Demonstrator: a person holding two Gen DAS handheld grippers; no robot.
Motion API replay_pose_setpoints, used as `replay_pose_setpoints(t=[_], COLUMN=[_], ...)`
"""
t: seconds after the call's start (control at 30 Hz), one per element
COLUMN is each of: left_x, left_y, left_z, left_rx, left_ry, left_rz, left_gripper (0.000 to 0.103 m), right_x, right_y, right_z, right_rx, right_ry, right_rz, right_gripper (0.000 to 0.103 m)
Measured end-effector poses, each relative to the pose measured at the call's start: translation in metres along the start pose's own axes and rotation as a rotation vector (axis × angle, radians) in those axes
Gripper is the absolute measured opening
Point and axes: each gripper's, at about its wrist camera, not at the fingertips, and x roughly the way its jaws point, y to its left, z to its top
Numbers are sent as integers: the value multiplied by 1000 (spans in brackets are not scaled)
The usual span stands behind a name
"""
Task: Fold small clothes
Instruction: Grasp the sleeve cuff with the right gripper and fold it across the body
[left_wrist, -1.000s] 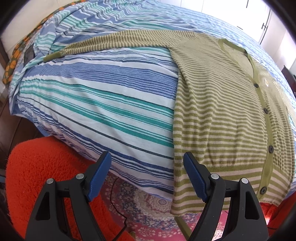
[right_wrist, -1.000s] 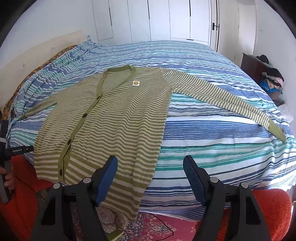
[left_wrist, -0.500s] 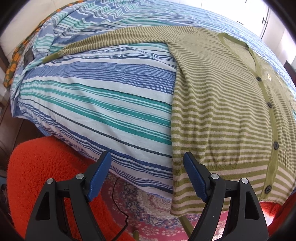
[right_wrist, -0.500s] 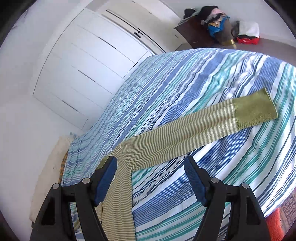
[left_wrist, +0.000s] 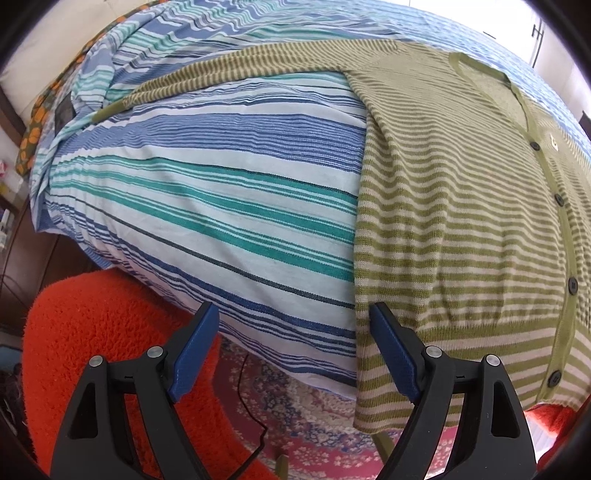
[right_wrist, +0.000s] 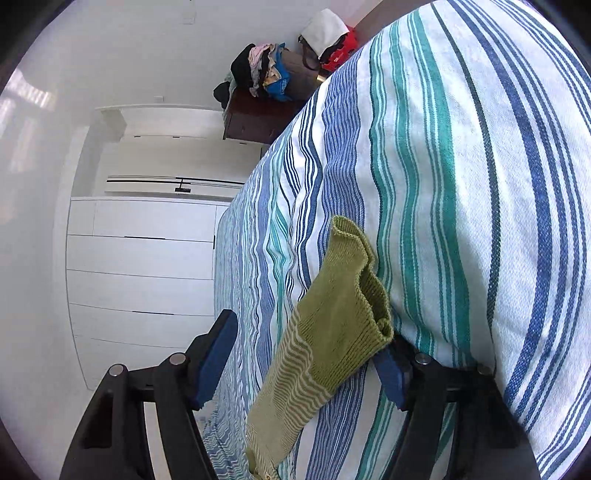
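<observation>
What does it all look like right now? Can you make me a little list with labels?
Place: bed with a striped cover
Clothing: green striped cardigan, spread flat and buttoned, hem hanging over the bed edge
Left claw: open, holding nothing, near the cardigan's bottom corner
Right claw: open, the sleeve cuff between its fingers, not yet pinched
Floor: orange fuzzy rug

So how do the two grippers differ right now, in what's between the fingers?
The left gripper hangs off the bed's edge with nothing between its fingers; the right gripper has the sleeve cuff between its fingers. The left faces the cardigan hem; the right is rolled sideways on the bedspread. Both are open.
</observation>
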Motion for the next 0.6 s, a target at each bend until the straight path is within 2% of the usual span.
replay_pose_setpoints(t=[0.13, 0.2, 0.23, 0.27, 0.3, 0.4, 0.5, 0.6], left_x=[0, 1, 2, 2, 2, 0, 1, 2], left_y=[-4, -4, -5, -5, -4, -4, -3, -1], left_z=[-1, 0, 0, -1, -1, 0, 0, 1], left_rx=[7, 5, 4, 1, -1, -2, 0, -11], left_ry=[3, 6, 7, 8, 8, 0, -1, 2], left_rz=[10, 12, 13, 13, 12, 9, 3, -15], left_gripper=[86, 86, 86, 86, 86, 86, 86, 86], right_x=[14, 22, 24, 27, 28, 21, 25, 37], right_y=[14, 17, 19, 20, 22, 36, 77, 143], right_z=[12, 17, 19, 20, 19, 15, 5, -18], right_rx=[-87, -117, -147, -190, -226, -275, -320, -399], right_ry=[51, 89, 113, 134, 139, 111, 125, 175], right_rz=[-26, -85, -126, -193, -253, -258, -178, -71], right_gripper=[68, 53, 32, 6, 4, 4, 4, 4])
